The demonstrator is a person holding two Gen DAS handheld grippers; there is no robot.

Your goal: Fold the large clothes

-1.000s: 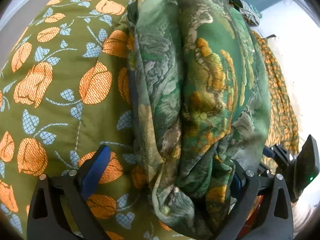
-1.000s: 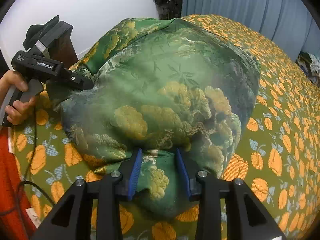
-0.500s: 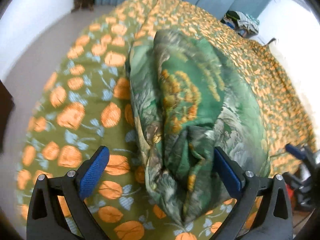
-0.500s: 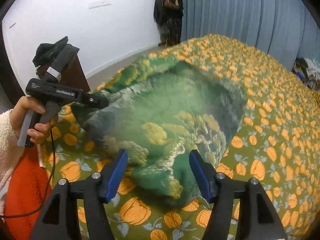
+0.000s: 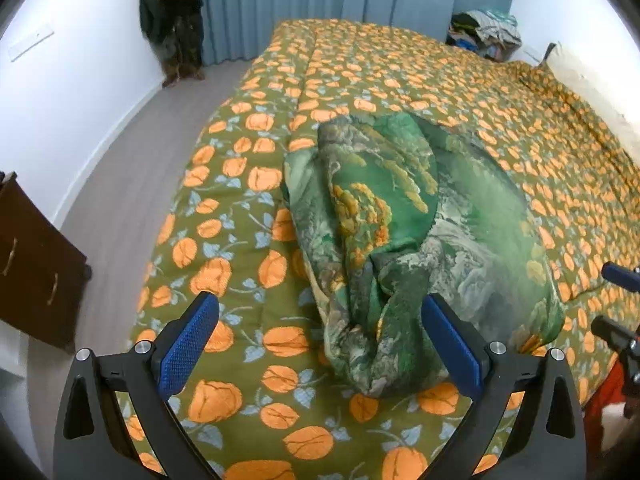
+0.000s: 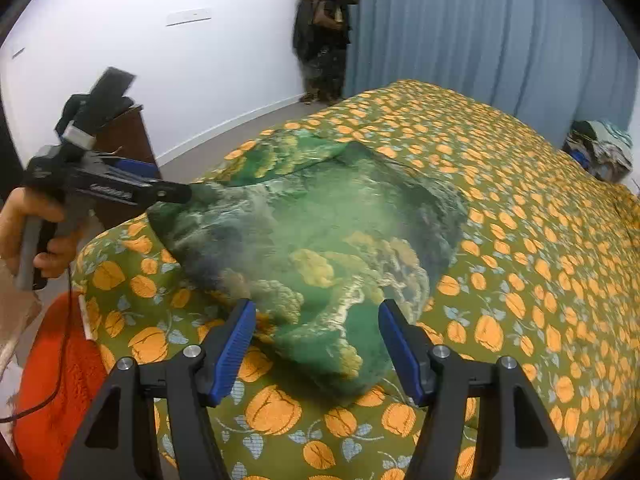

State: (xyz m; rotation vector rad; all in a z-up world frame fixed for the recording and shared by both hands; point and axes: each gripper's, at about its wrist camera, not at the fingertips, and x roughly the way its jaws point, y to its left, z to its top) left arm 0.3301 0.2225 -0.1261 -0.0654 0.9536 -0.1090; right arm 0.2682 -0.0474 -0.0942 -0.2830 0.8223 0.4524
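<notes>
While the green, gold-figured satin garment point(image 5: 404, 240) lies bunched in a soft folded mound near the foot of the olive quilt printed with orange tulips point(image 5: 400, 72), both claws hang above it spread wide, holding nothing. To my eye, the left gripper point(image 5: 320, 344) and right gripper point(image 6: 318, 346) should next flatten the slippery, puffy bundle and square its edges.

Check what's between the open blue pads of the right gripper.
In the right wrist view, the near end of the folded green patterned garment lies on the tulip-print bedspread between the right gripper's pads, unclamped.
</notes>
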